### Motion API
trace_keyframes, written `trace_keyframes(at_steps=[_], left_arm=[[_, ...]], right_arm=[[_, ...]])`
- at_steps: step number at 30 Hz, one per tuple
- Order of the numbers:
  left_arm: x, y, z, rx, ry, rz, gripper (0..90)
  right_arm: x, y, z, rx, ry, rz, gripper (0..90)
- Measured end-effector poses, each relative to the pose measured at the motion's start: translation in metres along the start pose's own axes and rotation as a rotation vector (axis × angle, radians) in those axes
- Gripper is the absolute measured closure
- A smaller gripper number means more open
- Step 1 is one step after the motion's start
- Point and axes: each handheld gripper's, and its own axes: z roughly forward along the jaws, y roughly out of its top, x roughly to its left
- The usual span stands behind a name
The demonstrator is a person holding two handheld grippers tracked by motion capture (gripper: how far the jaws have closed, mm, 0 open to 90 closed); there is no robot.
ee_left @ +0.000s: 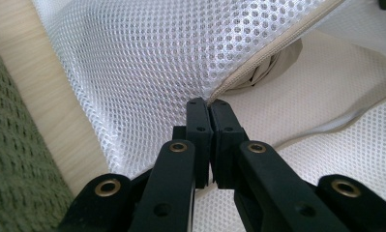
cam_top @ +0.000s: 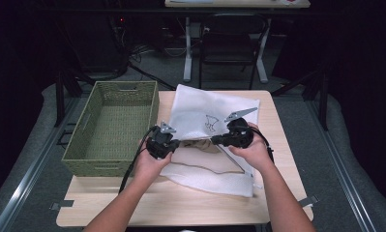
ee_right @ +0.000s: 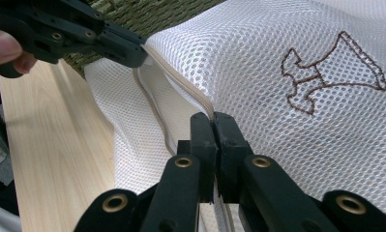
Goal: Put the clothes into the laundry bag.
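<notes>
Jaws of the left gripper [ee_left: 209, 104] and right gripper [ee_right: 212, 116] were clamped on the mesh bag's [cam_top: 207, 118] zipper edge [ee_left: 273, 50]. Pulling apart too hard could have torn the mesh or slipped the thin edge free.

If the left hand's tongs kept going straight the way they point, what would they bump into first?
Probably the white mesh bag: the left tongs are shut on its zipper edge, so the bag's open mouth lies straight ahead, though depth is unclear.

The green woven basket [cam_top: 114, 126] walls the table's [cam_top: 181, 205] left; bare wood lies near the front edge.
</notes>
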Motion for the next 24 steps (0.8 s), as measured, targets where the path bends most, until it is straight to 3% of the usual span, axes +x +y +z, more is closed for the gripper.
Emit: trace_keyframes(at_steps=[15, 21, 24], left_arm=[[-0.007, -0.015, -0.027, -0.024, -0.018, 0.016, 88.4], [-0.01, -0.024, -0.027, -0.016, -0.038, 0.019, 88.4], [-0.012, -0.031, -0.021, 0.011, -0.059, 0.028, 88.1]], right_arm=[[0.01, 0.002, 0.002, 0.008, 0.003, -0.028, 87.9], [0.012, 0.001, 0.004, 0.025, 0.017, -0.037, 87.8], [0.012, 0.0, 0.005, 0.036, 0.031, -0.038, 87.7]])
